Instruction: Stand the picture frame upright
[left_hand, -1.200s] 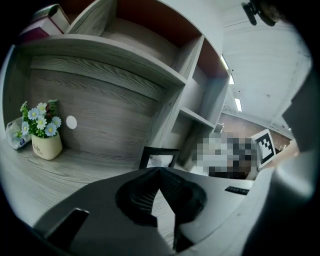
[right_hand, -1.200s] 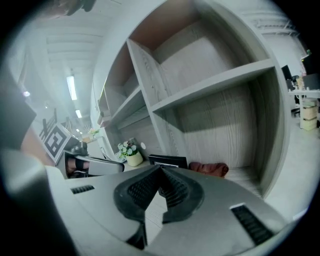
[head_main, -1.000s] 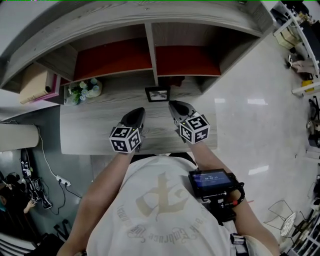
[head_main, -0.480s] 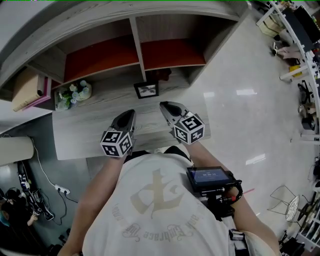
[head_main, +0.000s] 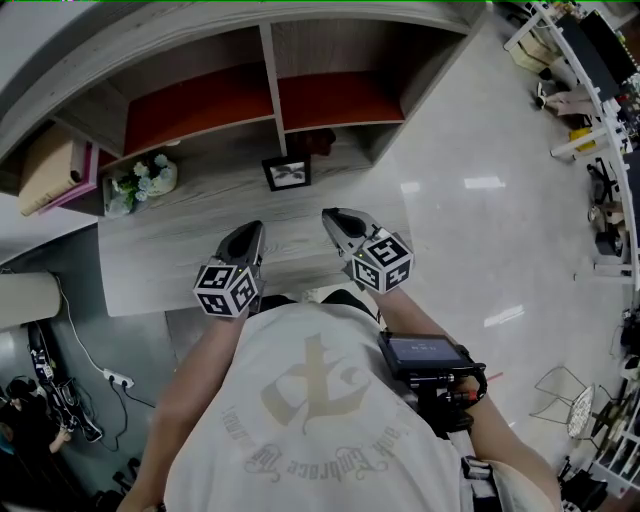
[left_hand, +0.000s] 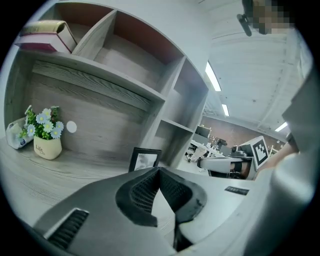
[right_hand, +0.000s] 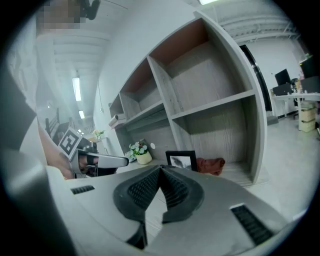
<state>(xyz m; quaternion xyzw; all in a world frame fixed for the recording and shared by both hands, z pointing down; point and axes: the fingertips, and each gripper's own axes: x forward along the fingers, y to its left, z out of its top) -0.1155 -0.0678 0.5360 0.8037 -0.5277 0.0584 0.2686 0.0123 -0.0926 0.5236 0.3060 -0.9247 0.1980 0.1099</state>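
Grey wood-grain desk (head_main: 170, 250) fills the middle of the head view, and the black picture frame (head_main: 287, 172) stands upright just above centre, apart from the left gripper (head_main: 250, 230) and right gripper (head_main: 330, 215) below it. Left gripper view: jaws pressed together on nothing, frame at lower centre beyond them. Right gripper view: jaws likewise closed and empty, frame just right of centre beside a reddish cloth (right_hand: 210, 165).

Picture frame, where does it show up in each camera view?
Head view: picture frame in the upper part, slightly left of centre.
Left gripper view: picture frame just below and left of centre.
Right gripper view: picture frame just below and right of centre.
Shared landmark: flower pot, left of it in every view.
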